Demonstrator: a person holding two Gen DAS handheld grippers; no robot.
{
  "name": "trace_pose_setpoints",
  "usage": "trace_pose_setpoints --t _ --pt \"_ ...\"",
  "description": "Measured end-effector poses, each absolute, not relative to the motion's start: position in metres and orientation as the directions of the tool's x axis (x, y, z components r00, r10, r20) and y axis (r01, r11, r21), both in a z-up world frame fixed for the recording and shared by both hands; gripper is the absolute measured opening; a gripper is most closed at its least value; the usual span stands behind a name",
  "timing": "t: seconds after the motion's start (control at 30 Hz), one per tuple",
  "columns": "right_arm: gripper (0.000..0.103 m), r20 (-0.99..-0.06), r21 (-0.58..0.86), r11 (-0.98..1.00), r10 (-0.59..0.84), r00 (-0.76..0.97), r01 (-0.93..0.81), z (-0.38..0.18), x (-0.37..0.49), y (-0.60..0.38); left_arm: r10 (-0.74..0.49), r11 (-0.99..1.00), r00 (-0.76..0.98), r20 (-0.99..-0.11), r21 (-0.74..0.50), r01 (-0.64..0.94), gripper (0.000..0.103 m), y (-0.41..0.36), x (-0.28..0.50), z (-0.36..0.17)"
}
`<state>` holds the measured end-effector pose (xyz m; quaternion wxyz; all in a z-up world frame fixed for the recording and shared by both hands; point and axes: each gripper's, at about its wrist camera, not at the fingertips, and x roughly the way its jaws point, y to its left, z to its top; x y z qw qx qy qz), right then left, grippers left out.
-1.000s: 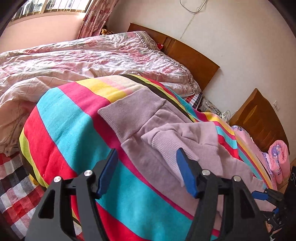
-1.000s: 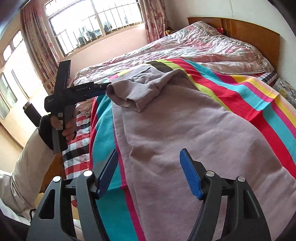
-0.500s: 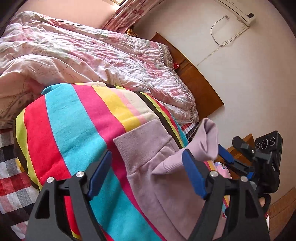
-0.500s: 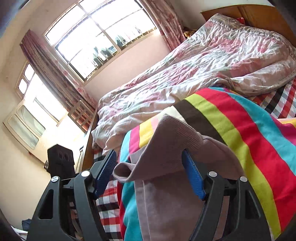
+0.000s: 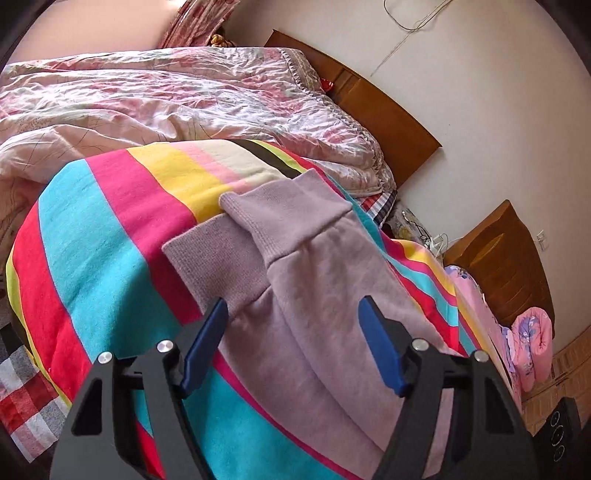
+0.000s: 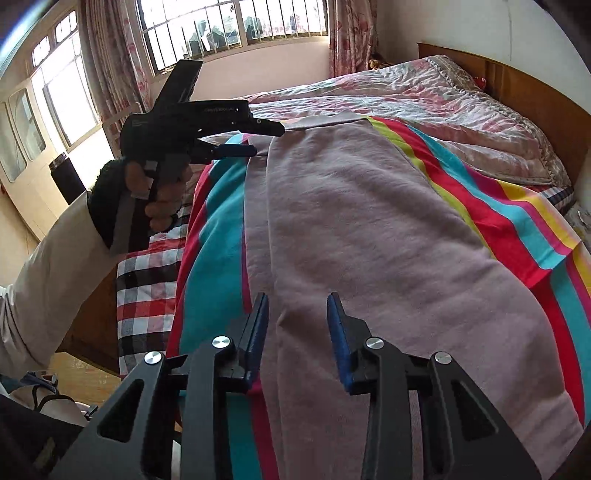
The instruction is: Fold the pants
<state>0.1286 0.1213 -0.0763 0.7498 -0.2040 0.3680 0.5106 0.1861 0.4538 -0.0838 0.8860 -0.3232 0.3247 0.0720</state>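
Observation:
Mauve sweatpants (image 5: 314,291) lie on a striped blanket (image 5: 103,236), one leg laid over the other, both ribbed cuffs (image 5: 284,218) at the far end. My left gripper (image 5: 293,347) is open and empty, hovering just above the legs near the cuffs. In the right wrist view the pants (image 6: 369,229) stretch away along the bed. My right gripper (image 6: 297,328) is open and empty above the near part of the pants. The left gripper (image 6: 236,149) shows there too, held in a hand at the far left by the cuffs.
A pink floral quilt (image 5: 177,96) covers the far half of the bed, with a wooden headboard (image 5: 384,114) at the wall. A plaid sheet (image 6: 147,273) shows at the bed edge. Windows (image 6: 229,26) with curtains lie beyond. A second wooden headboard (image 5: 506,258) stands at right.
The upper leg, which hung lifted with its cuff in the air half a second ago, now lies flat over the other leg. My right gripper has drawn back and its jaws have narrowed.

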Motion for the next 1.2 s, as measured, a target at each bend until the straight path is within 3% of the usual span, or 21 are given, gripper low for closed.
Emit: trace_pose_setpoints --t 0.17,0.3,0.37,0.47,0.67,0.87,1.0,1.2 --pt "0.026 -0.789 0.006 0.386 0.569 0.232 -0.923 -0.094 0.119 0.133 -0.074 0.758 0.768 -0.636 -0.537 -0.371 0.065 0.461 0.190 -0.090" --pt "0.016 -0.805 -0.047 0.402 0.527 0.273 -0.915 -0.101 0.117 0.134 -0.062 0.755 0.756 -0.651 -0.526 -0.391 0.044 0.466 0.185 -0.090" --pt "0.016 -0.805 -0.053 0.394 0.527 0.273 -0.918 -0.099 0.116 0.131 -0.071 0.758 0.769 -0.635 -0.535 -0.372 0.041 0.464 0.178 -0.085" --pt "0.017 -0.802 -0.100 0.373 0.518 0.297 -0.922 -0.098 0.106 0.127 -0.052 0.773 0.780 -0.624 -0.519 -0.364 0.043 0.455 0.167 -0.077" --pt "0.017 -0.782 -0.292 0.318 0.464 0.417 -0.902 -0.111 0.084 0.132 -0.101 0.760 0.772 -0.628 -0.550 -0.348 0.057 0.448 0.165 -0.087" --pt "0.019 -0.742 -0.404 0.297 0.447 0.500 -0.865 -0.117 0.071 0.135 -0.158 0.716 0.791 -0.591 -0.620 -0.320 0.080 0.444 0.159 -0.095" --pt "0.004 -0.726 -0.387 0.332 0.466 0.506 -0.860 -0.113 0.074 0.133 -0.174 0.699 0.800 -0.574 -0.644 -0.310 0.079 0.447 0.159 -0.097" --pt "0.003 -0.703 -0.220 0.439 0.548 0.454 -0.871 -0.090 0.091 0.115 -0.169 0.663 0.817 -0.551 -0.677 -0.319 0.073 0.460 0.160 -0.095"
